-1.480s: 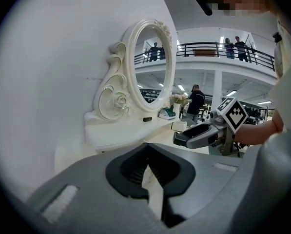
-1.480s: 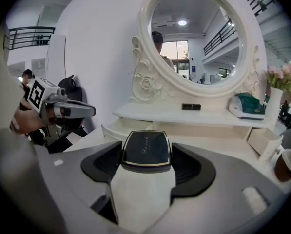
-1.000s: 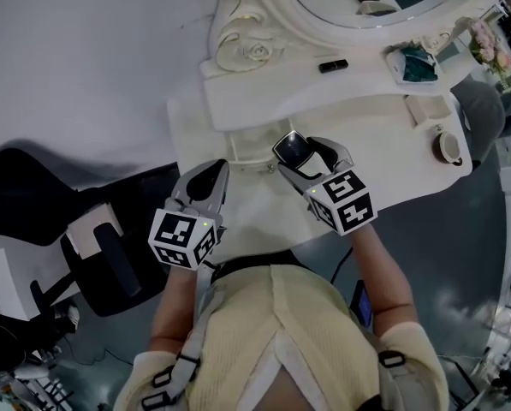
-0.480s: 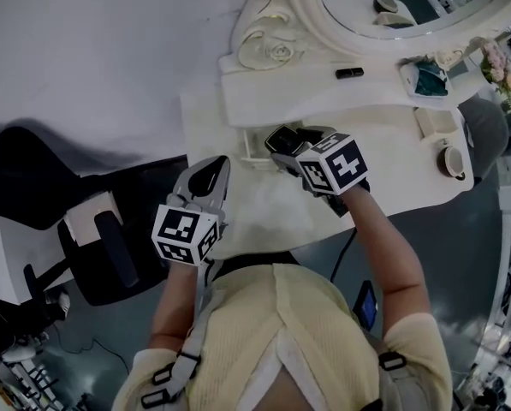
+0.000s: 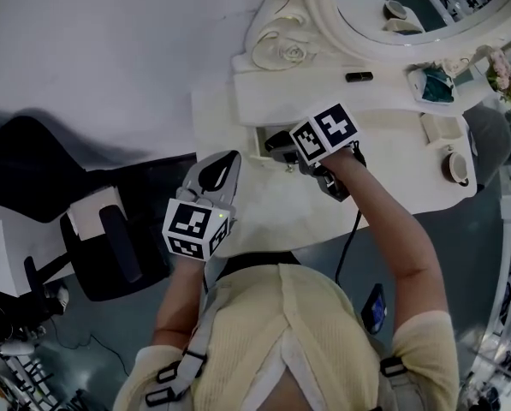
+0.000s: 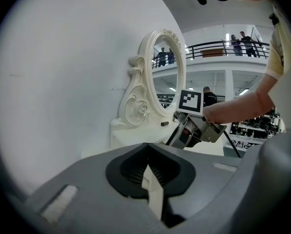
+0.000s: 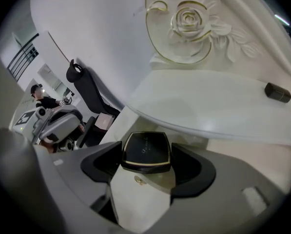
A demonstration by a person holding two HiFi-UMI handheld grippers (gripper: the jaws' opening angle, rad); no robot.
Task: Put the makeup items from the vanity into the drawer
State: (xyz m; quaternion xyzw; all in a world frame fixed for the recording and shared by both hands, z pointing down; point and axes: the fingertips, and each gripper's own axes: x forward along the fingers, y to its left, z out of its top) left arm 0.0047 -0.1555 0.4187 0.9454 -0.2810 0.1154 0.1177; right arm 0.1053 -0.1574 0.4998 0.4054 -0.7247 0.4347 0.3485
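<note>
Pinches black, gold-edged square compact (image 7: pixel 146 150) in jaws of right gripper (image 7: pixel 145 166), just over small open white drawer (image 5: pixel 258 148). Holds left gripper (image 6: pixel 147 173) near drawer, jaws pressed together, empty. Risks clipping drawer's front or spilling compact outside if released early.

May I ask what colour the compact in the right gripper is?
The compact is black, gold-edged; see right gripper view.
</note>
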